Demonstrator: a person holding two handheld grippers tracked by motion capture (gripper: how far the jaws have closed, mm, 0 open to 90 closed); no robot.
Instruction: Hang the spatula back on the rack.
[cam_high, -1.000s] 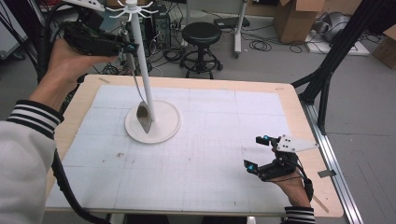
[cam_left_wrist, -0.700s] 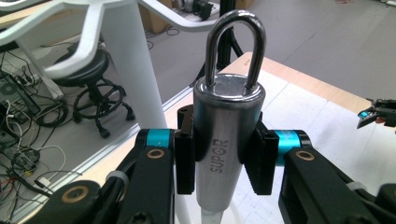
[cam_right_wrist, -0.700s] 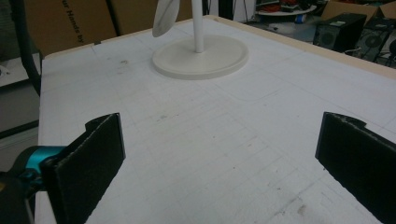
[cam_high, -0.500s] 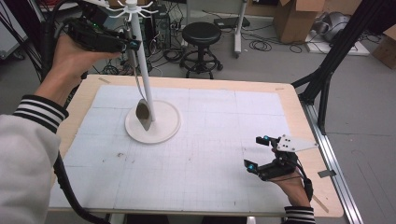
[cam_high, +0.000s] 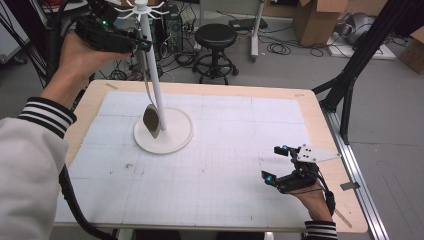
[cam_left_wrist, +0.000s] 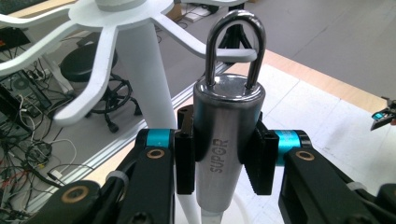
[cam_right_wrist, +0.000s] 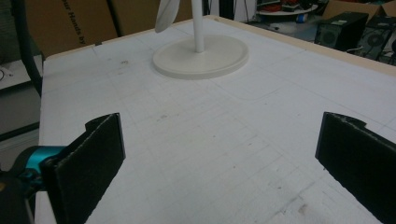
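Note:
My left gripper (cam_high: 141, 46) is raised at the back left, shut on the steel handle (cam_left_wrist: 227, 135) of a spoon marked SUPOR. The spoon (cam_high: 151, 120) hangs down beside the pole of the white hook stand (cam_high: 156, 95), its bowl just over the round base. In the left gripper view the handle's wire loop (cam_left_wrist: 236, 28) stands level with one of the stand's hook arms (cam_left_wrist: 187, 35); I cannot tell whether the arm passes through it. My left gripper (cam_left_wrist: 224, 154) pads press both sides of the handle. My right gripper (cam_high: 277, 164) rests open on the mat at the front right, nothing between its fingers (cam_right_wrist: 91, 154).
A white gridded mat (cam_high: 225, 150) covers the wooden table (cam_high: 320, 125). The stand's base (cam_right_wrist: 201, 58) sits on the mat's back left. A black stool (cam_high: 215, 42), cables and cardboard boxes lie on the floor beyond the table.
My left gripper has crept slightly up and towards the stand's top with the spoon. The right gripper has stayed put.

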